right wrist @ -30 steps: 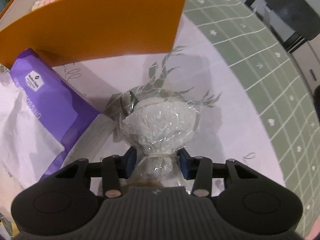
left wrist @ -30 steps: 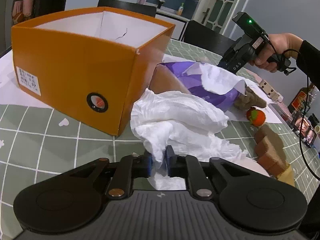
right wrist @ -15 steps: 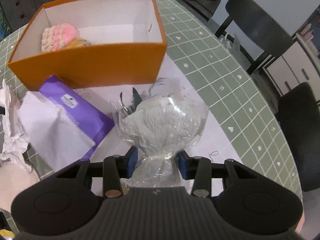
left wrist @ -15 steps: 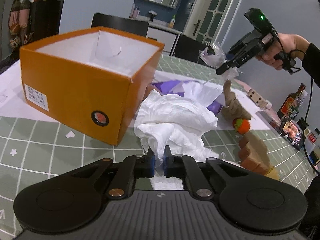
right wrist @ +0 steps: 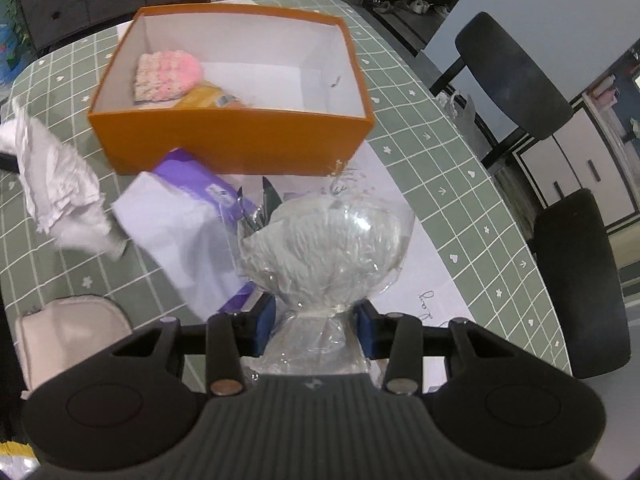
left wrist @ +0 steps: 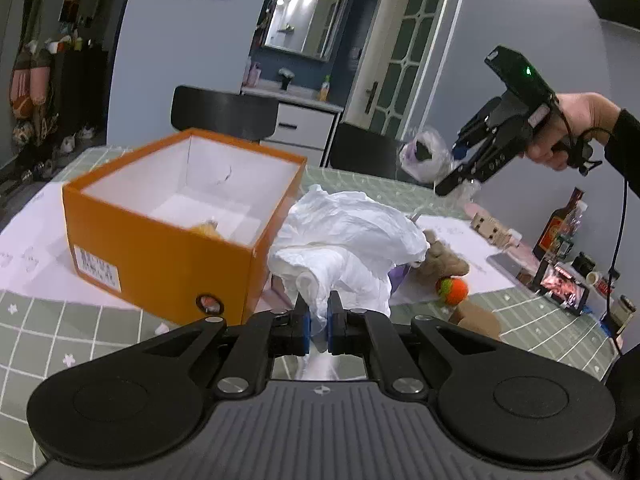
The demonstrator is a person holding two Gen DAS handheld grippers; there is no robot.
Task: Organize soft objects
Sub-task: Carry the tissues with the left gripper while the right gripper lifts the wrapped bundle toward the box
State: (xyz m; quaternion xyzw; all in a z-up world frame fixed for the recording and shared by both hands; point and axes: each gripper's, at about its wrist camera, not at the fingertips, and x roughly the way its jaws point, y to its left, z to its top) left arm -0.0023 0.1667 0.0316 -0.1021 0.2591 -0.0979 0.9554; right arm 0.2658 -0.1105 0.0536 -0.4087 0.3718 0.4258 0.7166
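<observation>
My left gripper (left wrist: 318, 322) is shut on a crumpled white cloth (left wrist: 352, 240), which hangs lifted beside the orange box (left wrist: 168, 240). In the right wrist view the same white cloth (right wrist: 56, 184) dangles at the left. My right gripper (right wrist: 316, 326) is shut on a clear cellophane-wrapped bundle (right wrist: 328, 244), held in the air in front of the orange box (right wrist: 232, 144). Inside the box lie a pink knitted piece (right wrist: 166, 74) and a yellow item (right wrist: 204, 98). From the left wrist view the right gripper (left wrist: 460, 168) and its bundle (left wrist: 424, 154) are high at the right.
A purple packet with white paper (right wrist: 188, 216) lies before the box. A beige pouch (right wrist: 72, 332) sits near left. A brown plush (left wrist: 444, 260), an orange-green ball (left wrist: 454, 290), bottles and small items (left wrist: 560, 232) crowd the table's right side. Black chairs (right wrist: 516, 76) stand around.
Both grippers have risen. The white cloth has come up off the table in the left gripper. The wrapped bundle has been lifted off the paper, so the box interior now shows.
</observation>
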